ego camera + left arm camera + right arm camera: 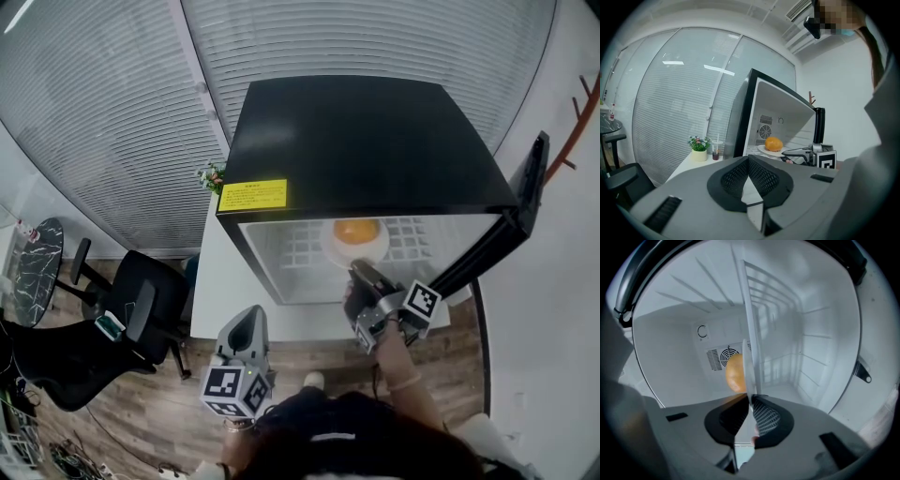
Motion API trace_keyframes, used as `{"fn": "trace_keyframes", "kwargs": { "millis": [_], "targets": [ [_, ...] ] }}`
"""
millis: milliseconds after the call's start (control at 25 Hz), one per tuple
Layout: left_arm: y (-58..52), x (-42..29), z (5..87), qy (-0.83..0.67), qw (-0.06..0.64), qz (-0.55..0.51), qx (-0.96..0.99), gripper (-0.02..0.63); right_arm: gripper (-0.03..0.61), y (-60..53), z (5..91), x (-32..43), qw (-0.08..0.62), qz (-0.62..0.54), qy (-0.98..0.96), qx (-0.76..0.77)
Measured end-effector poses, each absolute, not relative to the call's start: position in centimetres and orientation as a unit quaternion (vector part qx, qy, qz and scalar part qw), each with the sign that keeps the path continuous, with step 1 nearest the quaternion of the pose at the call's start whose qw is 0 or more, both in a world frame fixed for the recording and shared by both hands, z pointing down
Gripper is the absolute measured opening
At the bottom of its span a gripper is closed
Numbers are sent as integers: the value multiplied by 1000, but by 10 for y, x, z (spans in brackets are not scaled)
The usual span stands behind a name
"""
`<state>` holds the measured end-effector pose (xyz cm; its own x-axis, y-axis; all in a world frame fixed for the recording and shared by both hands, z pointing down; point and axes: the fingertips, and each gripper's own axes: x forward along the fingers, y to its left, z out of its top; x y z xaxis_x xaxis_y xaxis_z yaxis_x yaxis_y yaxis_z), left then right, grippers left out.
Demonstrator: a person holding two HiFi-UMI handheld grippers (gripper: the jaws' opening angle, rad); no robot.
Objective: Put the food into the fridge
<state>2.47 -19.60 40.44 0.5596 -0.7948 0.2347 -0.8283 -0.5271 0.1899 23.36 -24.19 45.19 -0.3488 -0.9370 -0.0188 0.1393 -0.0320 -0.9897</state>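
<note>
Head view looks down on a black box-shaped fridge [366,141] with a smooth matt top. It stands on the right part of a white table [211,281], and its door [525,202] is swung open to the right. The inside is white plastic, with a white wire shelf [300,248] of thin rods across it. A round, glossy white plate [332,249] rests on that shelf at the middle of its front edge, and on the plate lies the round orange food [357,231], smooth-skinned and inside the fridge.

The right gripper [359,270] reaches in at the shelf's front edge and meets the plate's near rim. In the right gripper view the plate [749,333] is seen edge-on as a thin white blade running straight between the two dark, mesh-textured pads [764,416]. The food [734,373] sits just beyond the fingertips, apart from them. The jaws are nearly together and seem to press the rim from both sides, though the wide-angle bend could hide a slim gap.

The left gripper [248,323] hangs well back from the fridge, off the table's front edge. In the left gripper view its pads [736,176] meet tip to tip with nothing between them.

A small potted plant [212,175] stands at the table's far left corner.
</note>
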Motion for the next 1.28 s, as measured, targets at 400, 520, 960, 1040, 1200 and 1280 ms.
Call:
{"fn": "trace_keyframes", "kwargs": {
  "millis": [400, 520, 960, 1040, 1200, 1280],
  "targets": [
    [-194, 23, 402, -465, 136, 59, 873, -5, 39, -239, 452, 238, 441, -609, 544, -373],
    [-191, 23, 402, -464, 136, 60, 873, -5, 46, -237, 451, 238, 442, -607, 546, -371],
    [-182, 23, 398, -461, 129, 61, 876, -5, 44, -224, 448, 232, 437, -604, 554, -371],
    [-179, 22, 397, -461, 130, 62, 876, -5, 44, -221, 448, 231, 436, -602, 556, -372],
    [-175, 21, 395, -461, 129, 60, 876, -5, 32, -216, 446, 231, 434, -597, 560, -376],
    [-174, 21, 395, -461, 129, 58, 876, -5, 31, -213, 445, 232, 432, -593, 564, -379]
  ]
}}
